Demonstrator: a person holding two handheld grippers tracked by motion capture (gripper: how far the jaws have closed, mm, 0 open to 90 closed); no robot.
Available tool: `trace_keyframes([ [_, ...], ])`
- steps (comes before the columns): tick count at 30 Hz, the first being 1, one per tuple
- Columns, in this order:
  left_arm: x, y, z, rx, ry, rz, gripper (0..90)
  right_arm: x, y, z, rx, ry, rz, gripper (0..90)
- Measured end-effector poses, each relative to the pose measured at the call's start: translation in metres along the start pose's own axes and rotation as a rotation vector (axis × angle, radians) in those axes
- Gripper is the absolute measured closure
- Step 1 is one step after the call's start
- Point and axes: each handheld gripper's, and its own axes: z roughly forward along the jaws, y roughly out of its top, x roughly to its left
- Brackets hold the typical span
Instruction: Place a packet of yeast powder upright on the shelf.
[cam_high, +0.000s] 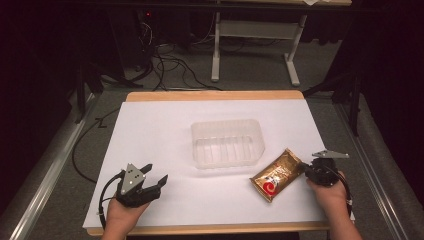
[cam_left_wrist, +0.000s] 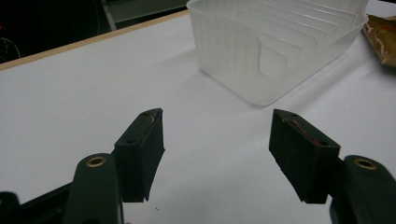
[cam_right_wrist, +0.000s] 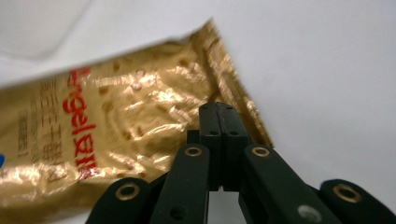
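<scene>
**A:** So where's the gold snack packet (cam_high: 278, 174) sitting? Lower right of the high view, on the white table (cam_high: 165, 135), lying at a slant just below and to the right of the clear plastic tray (cam_high: 227, 142). Near the tray but not touching it, as far as I can see.

**B:** Yep, and the right gripper (cam_high: 306, 169) is at the packet's right end. In the right gripper view its fingers (cam_right_wrist: 211, 122) are clenched flat against each other, no gap, right over the packet's crimped edge (cam_right_wrist: 243, 98). Looks like they're pinching that edge, though honestly it's hard to see the foil actually between the pads.

**A:** Agreed, I'd call it gripping the packet by its seam. The packet takes up the left and middle of that view, red lettering on gold, a bit blurry.

**B:** And the left gripper (cam_high: 155, 176)? Lower left of the high view, hand resting at the table's near edge.

**A:** Its fingers (cam_left_wrist: 140, 149) are spread wide, nothing between them, just bare white table. The tray (cam_left_wrist: 280, 46) sits ahead of them in the upper right of the left gripper view, well apart from the tips. You can catch a corner of the packet (cam_left_wrist: 383, 39) at the far right edge there too.
</scene>
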Motion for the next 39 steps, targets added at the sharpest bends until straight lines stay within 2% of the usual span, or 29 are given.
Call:
trace_keyframes([
  [2,0.0,0.0,0.001,0.002,0.001,0.003,36.0,-0.001,0.006,0.002,-0.04,-0.025,0.01,90.0],
  [3,-0.001,0.0,0.002,0.005,0.001,0.005,36.1,-0.005,0.012,0.008,-0.064,-0.039,0.031,90.0],
  [5,-0.001,0.0,0.002,0.008,0.001,0.007,36.1,-0.006,0.014,0.01,-0.067,-0.048,0.04,90.0],
  [8,0.0,-0.001,0.001,0.008,0.004,0.005,36.1,-0.012,0.018,0.02,-0.062,-0.086,0.053,90.0],
  [12,0.001,-0.002,0.0,0.009,0.009,0.001,36.0,-0.019,0.017,0.024,-0.043,-0.083,0.066,90.0],
  [17,0.0,-0.001,0.0,0.009,0.011,0.006,36.1,-0.019,0.012,0.023,-0.017,-0.035,0.062,90.0],
  [20,0.0,-0.001,0.0,0.007,0.012,0.004,36.0,-0.018,0.009,0.021,-0.009,-0.022,0.059,90.0],
  [29,0.002,0.0,-0.003,-0.004,0.009,-0.001,36.1,-0.008,-0.003,0.009,0.028,0.041,0.035,90.0],
  [39,0.003,0.0,-0.003,-0.01,0.006,-0.007,36.0,0.009,-0.009,-0.005,0.035,0.064,-0.009,90.0],
])
